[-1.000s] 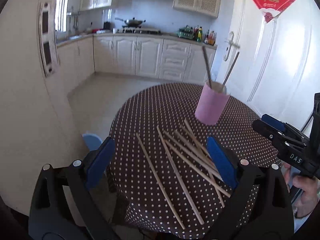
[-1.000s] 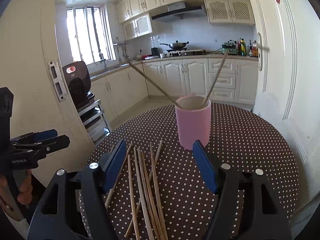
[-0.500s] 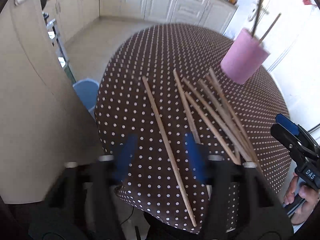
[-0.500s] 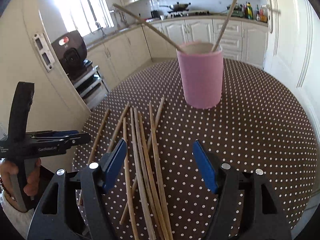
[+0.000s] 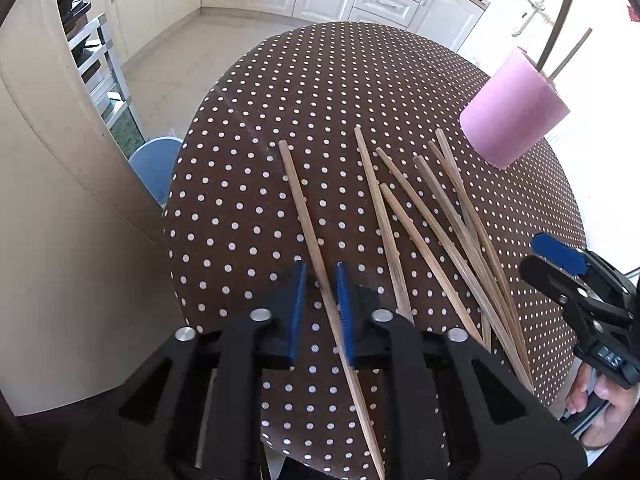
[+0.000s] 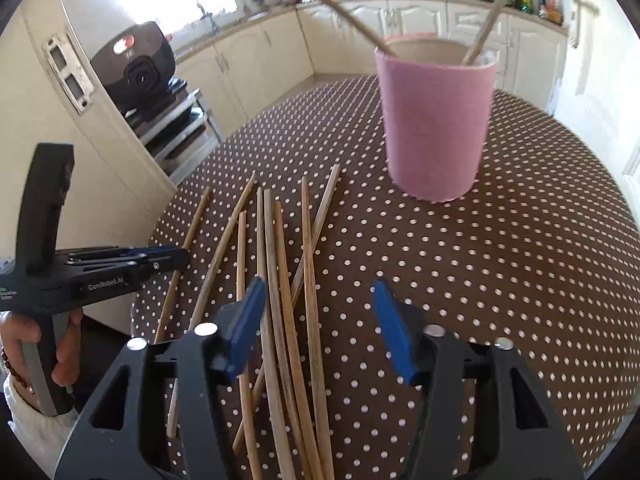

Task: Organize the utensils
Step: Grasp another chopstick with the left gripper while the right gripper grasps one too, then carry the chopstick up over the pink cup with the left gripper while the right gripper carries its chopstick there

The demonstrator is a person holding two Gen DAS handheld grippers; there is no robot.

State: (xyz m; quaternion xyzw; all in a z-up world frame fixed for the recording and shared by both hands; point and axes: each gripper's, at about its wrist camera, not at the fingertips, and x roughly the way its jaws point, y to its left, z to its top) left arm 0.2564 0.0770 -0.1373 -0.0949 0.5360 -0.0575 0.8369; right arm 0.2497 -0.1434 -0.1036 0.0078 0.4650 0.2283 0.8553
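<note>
Polka-dot table [image 5: 320,80]: your left gripper [image 5: 321,304] has narrowed around the outermost chopstick [image 5: 304,216], contact unclear; right gripper [image 6: 318,328], jaws wide; left reads "GenRobot.AI".

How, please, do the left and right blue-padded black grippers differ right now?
The left gripper has its jaws narrowed around one lone wooden chopstick; the right gripper is wide open above the pile of wooden chopsticks. Whether the left has gripped is unclear. Both point towards the dotted brown table.
</note>
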